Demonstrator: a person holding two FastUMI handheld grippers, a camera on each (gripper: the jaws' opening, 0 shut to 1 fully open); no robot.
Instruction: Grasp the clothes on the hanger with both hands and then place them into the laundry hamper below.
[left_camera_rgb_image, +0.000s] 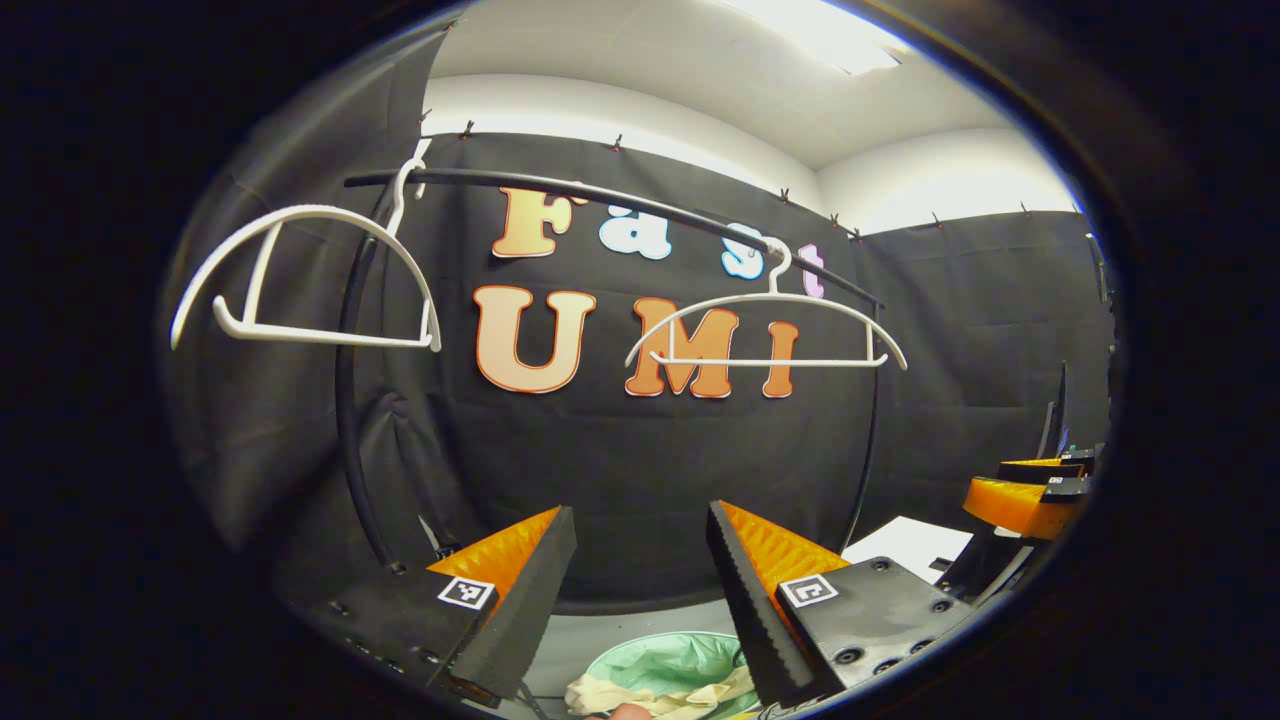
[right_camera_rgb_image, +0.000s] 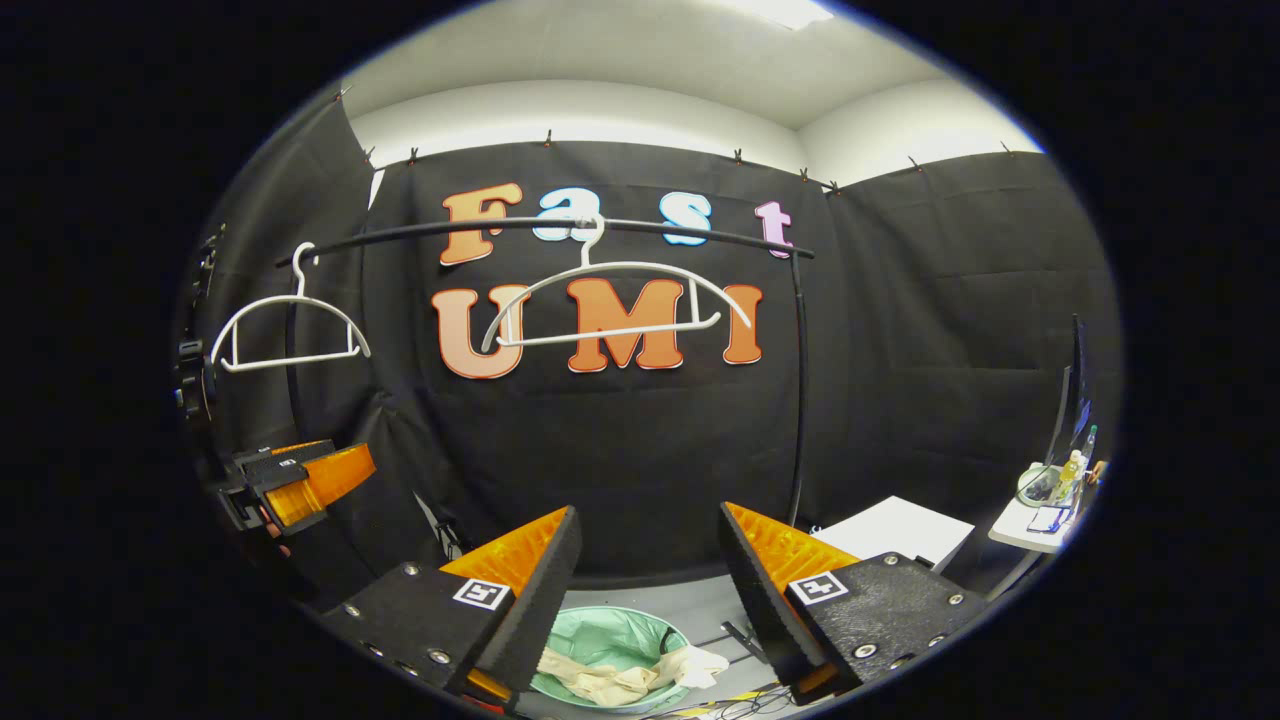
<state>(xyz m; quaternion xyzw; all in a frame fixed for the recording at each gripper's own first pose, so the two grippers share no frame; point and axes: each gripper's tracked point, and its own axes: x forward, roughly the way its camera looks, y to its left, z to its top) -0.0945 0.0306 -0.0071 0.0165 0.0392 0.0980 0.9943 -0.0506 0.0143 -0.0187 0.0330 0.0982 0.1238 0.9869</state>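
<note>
Two bare white hangers hang on a black rail (left_camera_rgb_image: 620, 195): one at the left (left_camera_rgb_image: 300, 280), one at the right (left_camera_rgb_image: 765, 335). In the right gripper view the same hangers show at left (right_camera_rgb_image: 290, 335) and centre (right_camera_rgb_image: 615, 300). Cream clothes (right_camera_rgb_image: 620, 675) lie in a pale green hamper (right_camera_rgb_image: 610, 635) on the floor below; in the left gripper view the clothes (left_camera_rgb_image: 660, 695) and the hamper (left_camera_rgb_image: 670, 660) show between my fingers. My left gripper (left_camera_rgb_image: 640, 590) is open and holds nothing. My right gripper (right_camera_rgb_image: 650, 590) is open and holds nothing. Each also shows far off: right gripper (left_camera_rgb_image: 1030, 495), left gripper (right_camera_rgb_image: 300, 480).
The rail's black uprights (right_camera_rgb_image: 798, 400) stand in front of the cloth wall. A white board (right_camera_rgb_image: 895, 530) lies on the floor at the right. A small table (right_camera_rgb_image: 1045, 515) with a bottle and other items stands at the far right.
</note>
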